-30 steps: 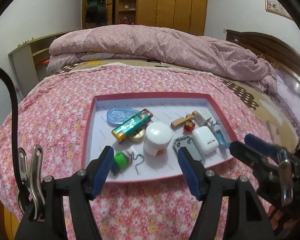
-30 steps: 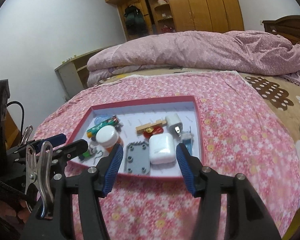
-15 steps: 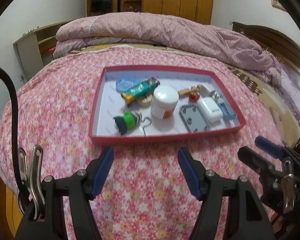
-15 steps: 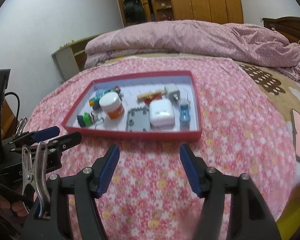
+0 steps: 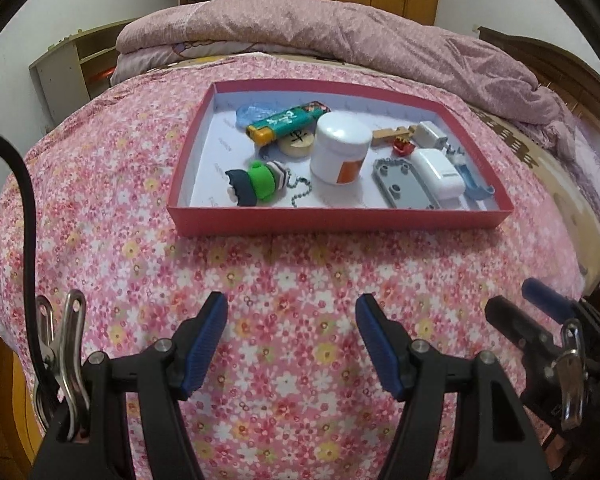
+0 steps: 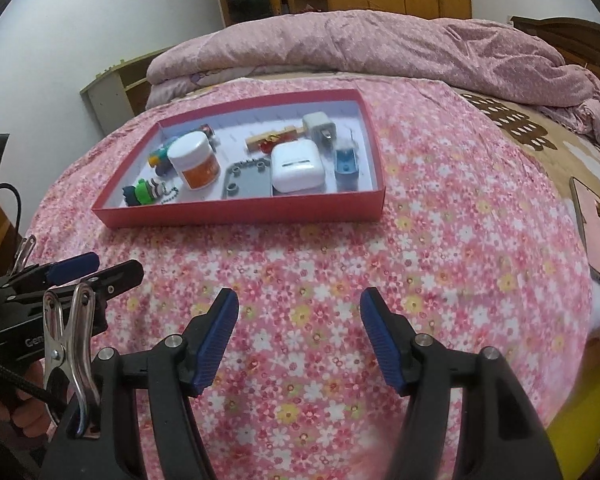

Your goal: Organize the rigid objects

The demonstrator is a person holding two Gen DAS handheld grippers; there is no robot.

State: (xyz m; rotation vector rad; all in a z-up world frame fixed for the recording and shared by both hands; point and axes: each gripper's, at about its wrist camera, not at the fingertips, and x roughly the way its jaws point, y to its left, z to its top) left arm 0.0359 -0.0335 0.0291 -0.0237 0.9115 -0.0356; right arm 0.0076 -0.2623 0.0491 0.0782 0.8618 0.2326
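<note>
A shallow red tray [image 5: 332,220] [image 6: 236,210] lies on a flowered bedspread. Inside it are a white jar [image 5: 340,148] [image 6: 196,160], a white earbud case [image 5: 440,172] [image 6: 298,166], a grey plate [image 5: 400,182] [image 6: 246,180], a green lighter [image 5: 288,120], a green and dark keychain figure [image 5: 256,182] [image 6: 142,194], a white charger plug [image 5: 430,134] [image 6: 320,128], a blue clip [image 6: 346,164] and a wooden piece [image 5: 388,134]. My left gripper [image 5: 292,310] and right gripper [image 6: 298,306] hover open over bare bedspread well short of the tray, nothing between the fingers.
A rumpled pink quilt [image 5: 320,32] lies across the far end of the bed. A phone [image 6: 592,232] rests on the bed at the right. A wooden headboard [image 5: 540,60] is on the right, wardrobes and a shelf unit behind.
Both grippers have drawn back from the tray and sunk lower; their fingertips, once level with the tray's front rim, now hang over bare bedspread. The right jaws widened slightly.
</note>
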